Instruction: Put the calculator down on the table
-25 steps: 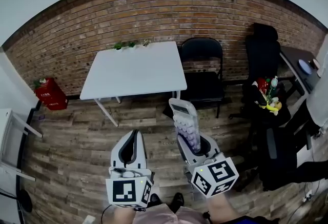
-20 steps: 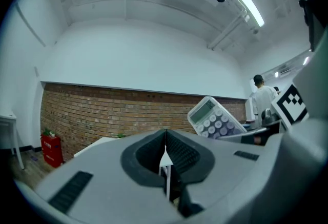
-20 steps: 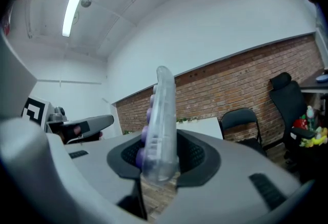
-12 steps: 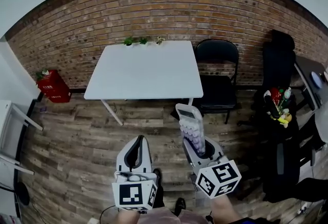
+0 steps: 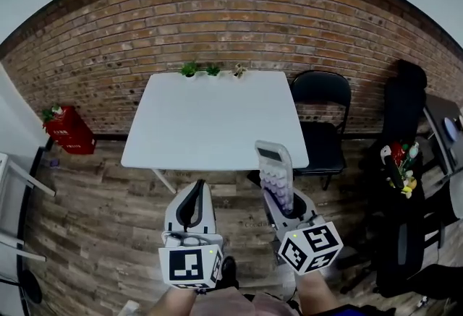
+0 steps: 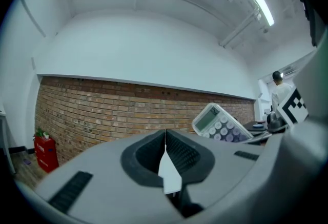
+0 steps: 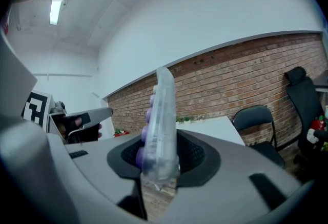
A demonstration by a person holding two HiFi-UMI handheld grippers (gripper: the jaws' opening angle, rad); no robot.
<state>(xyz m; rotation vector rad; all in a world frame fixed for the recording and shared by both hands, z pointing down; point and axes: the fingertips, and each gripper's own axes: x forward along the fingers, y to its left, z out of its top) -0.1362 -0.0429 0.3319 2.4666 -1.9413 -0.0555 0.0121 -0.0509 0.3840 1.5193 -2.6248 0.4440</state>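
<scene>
**Calculator carried toward the table: hazards of the present hold**

The right gripper (image 5: pixel 282 200) has its jaws partly apart, clamped on the near end of the calculator (image 5: pixel 274 168). The calculator juts up and away, edge-on between the pads, at the near right corner of the table (image 5: pixel 210 119). The left gripper (image 5: pixel 193 195), at left, has its jaws pressed together on nothing.

Judged risks:
- Gripped at one end only, the calculator may pivot or slide.
- Released short of the tabletop, it would drop to the wooden floor (image 5: pixel 108 213).
- Lowered steeply, its far end would strike first.
</scene>
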